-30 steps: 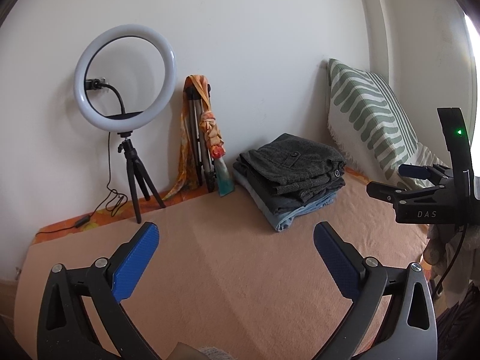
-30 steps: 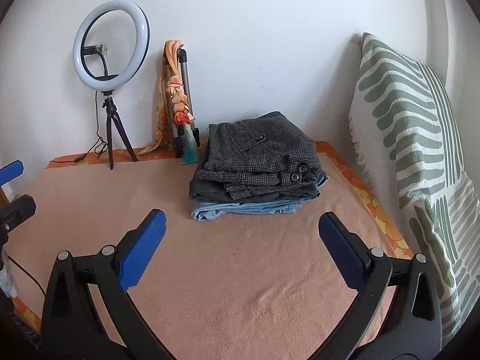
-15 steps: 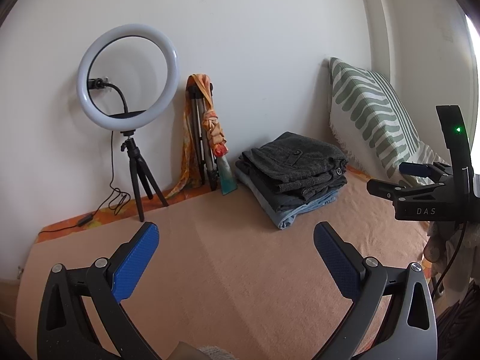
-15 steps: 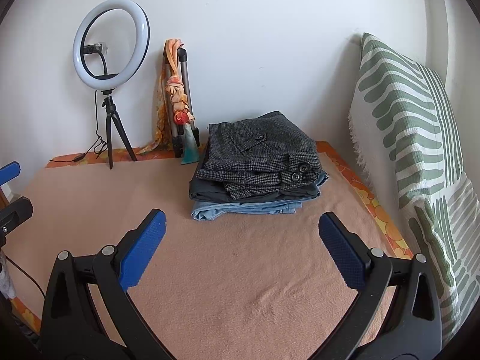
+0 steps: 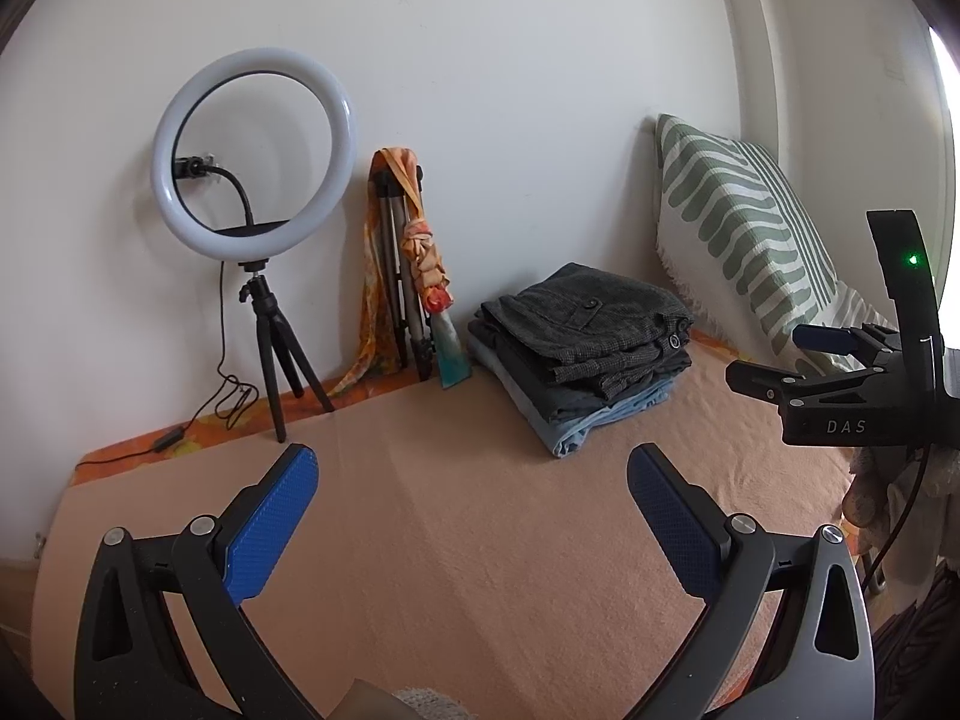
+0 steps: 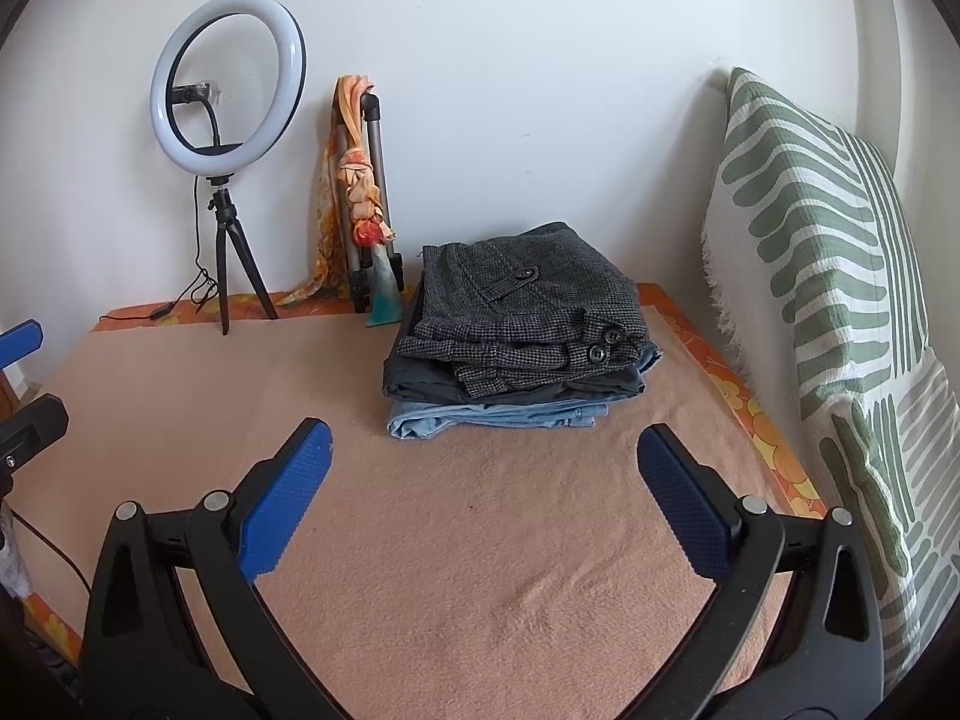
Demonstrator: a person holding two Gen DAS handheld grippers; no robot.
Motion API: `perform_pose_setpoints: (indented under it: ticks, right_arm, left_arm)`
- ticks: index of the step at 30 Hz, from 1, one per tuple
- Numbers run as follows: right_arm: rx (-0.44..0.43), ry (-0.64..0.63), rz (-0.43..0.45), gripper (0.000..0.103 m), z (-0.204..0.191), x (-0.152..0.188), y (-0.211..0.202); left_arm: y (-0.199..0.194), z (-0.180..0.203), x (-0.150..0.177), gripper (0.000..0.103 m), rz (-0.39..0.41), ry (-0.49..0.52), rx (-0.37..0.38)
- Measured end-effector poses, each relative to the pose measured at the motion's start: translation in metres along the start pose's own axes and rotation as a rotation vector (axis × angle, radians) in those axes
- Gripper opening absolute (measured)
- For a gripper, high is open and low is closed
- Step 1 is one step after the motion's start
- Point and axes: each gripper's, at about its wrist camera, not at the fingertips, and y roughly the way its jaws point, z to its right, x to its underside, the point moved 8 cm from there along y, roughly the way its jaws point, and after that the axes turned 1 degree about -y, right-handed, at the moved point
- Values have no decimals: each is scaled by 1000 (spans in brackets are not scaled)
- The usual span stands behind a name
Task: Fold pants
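Note:
A stack of folded pants [image 5: 585, 354] lies at the back of a peach blanket [image 5: 450, 528], grey tweed on top, dark grey under it, light blue denim at the bottom. It also shows in the right wrist view [image 6: 516, 342]. My left gripper [image 5: 471, 474] is open and empty, held over the blanket in front of the stack. My right gripper [image 6: 483, 450] is open and empty, just in front of the stack. The right gripper also shows from the side in the left wrist view [image 5: 774, 360].
A ring light on a tripod [image 5: 252, 180] stands at the back left by the wall, its cable trailing. A folded tripod with an orange scarf [image 5: 408, 276] leans on the wall. A green-striped pillow [image 6: 828, 300] stands along the right edge.
The left gripper has drifted slightly back and left, so the stack looks a little smaller and further right. The right gripper has hardly moved. Both stay open.

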Motion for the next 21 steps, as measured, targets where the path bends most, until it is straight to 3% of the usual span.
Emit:
perform_pose_setpoints:
  ticks: [21]
  right_arm:
    - [-1,-2,-5,103,-3,3,0]
  left_arm:
    - [-4,7,-1,103,8,11,8]
